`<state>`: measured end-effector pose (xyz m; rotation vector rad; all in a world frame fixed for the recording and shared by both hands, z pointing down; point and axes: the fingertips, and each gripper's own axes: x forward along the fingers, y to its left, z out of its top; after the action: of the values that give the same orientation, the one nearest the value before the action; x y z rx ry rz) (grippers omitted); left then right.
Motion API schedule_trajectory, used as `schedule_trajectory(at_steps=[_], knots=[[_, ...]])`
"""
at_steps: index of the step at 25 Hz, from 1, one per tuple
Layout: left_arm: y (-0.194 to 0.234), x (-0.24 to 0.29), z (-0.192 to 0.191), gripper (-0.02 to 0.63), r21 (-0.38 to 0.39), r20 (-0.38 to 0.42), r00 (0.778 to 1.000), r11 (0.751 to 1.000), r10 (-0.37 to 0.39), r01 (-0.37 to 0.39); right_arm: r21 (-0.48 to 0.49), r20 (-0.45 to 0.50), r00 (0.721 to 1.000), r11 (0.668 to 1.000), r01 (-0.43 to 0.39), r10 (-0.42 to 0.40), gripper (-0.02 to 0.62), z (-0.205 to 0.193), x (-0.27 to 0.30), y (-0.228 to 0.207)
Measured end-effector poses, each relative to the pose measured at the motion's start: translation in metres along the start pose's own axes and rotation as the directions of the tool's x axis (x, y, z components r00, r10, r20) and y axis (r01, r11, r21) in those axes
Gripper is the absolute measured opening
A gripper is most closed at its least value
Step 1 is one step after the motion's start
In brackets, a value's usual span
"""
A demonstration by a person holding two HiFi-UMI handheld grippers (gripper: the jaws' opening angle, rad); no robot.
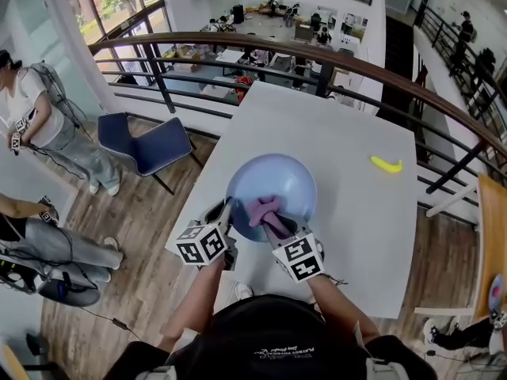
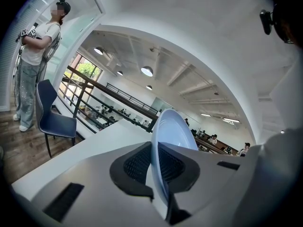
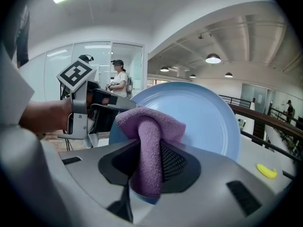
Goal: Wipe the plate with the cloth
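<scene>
Plate pinched by the left gripper (image 2: 155, 162), cloth pinched by the right gripper (image 3: 149, 167), both over the table.
The smooth white rectangular table (image 1: 333, 133) lay beneath a round, glossy pale-blue plate (image 1: 269, 182), held tilted above its near edge. The left gripper's jaws stood only narrowly apart, clamped on the plate's thin rim. The right gripper's jaws were closed on a folded purple cloth (image 3: 150, 141) of nubbly terry pile, its bunched end against the plate's face. A small curved yellow banana (image 1: 386, 165) lay well apart, on the table's right side.
</scene>
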<state>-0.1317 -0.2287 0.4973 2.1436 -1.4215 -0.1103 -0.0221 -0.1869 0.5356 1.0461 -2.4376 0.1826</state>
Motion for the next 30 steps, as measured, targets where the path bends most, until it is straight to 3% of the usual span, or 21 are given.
schedule_trajectory(at_steps=[14,25,30], knots=[[0.001,-0.003,0.000,0.034,-0.001,0.001,1.000,1.000,-0.004,0.004,0.101,0.015,0.986,0.981,0.165,-0.167,0.118,-0.004,-0.018,-0.061],[0.003,-0.002,-0.014,0.034,-0.014,-0.021,1.000,1.000,0.003,-0.003,0.116,0.010,0.980,0.974,0.196,-0.198,0.118,-0.013,-0.025,-0.068],[0.013,0.000,-0.026,0.032,-0.072,-0.063,0.998,0.997,0.007,-0.011,0.144,0.083,0.979,0.974,0.173,-0.187,0.118,0.002,-0.028,-0.062]])
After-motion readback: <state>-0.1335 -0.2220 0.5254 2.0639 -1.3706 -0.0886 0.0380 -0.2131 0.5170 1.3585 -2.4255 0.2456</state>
